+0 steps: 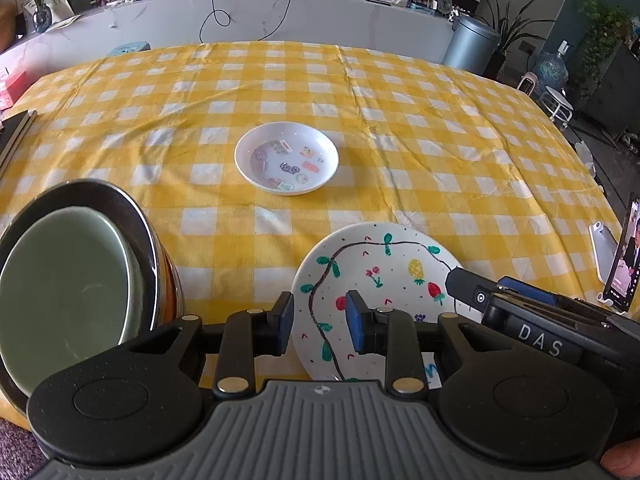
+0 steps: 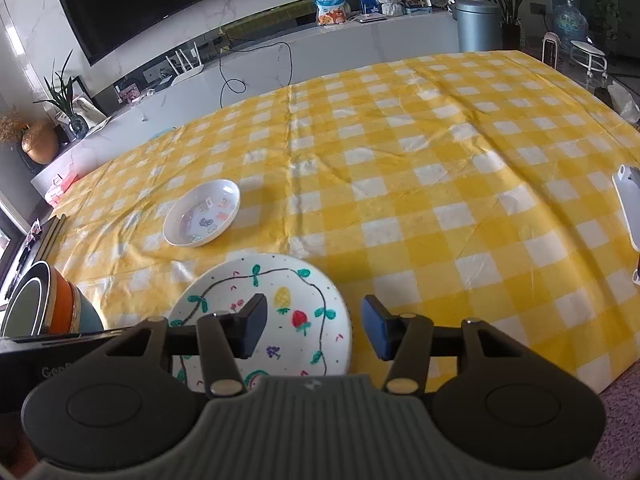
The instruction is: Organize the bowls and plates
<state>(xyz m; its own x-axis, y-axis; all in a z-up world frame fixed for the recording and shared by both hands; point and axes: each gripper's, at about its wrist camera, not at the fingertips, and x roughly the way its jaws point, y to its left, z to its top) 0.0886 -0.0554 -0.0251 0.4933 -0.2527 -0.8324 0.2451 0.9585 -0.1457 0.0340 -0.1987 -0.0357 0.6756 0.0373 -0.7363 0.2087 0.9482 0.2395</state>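
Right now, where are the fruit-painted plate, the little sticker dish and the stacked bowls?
fruit-painted plate [image 1: 380, 264], left wrist view, on its painted centre.
sticker dish [image 1: 286, 158], left wrist view, on its inner floor.
stacked bowls [image 1: 68, 280], left wrist view, inside the green top bowl.

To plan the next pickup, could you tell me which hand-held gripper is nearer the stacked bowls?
Left. The left hand-held gripper sits just right of the stacked bowls. The right hand-held gripper is farther right, over the painted plate, with the bowls at its far left.
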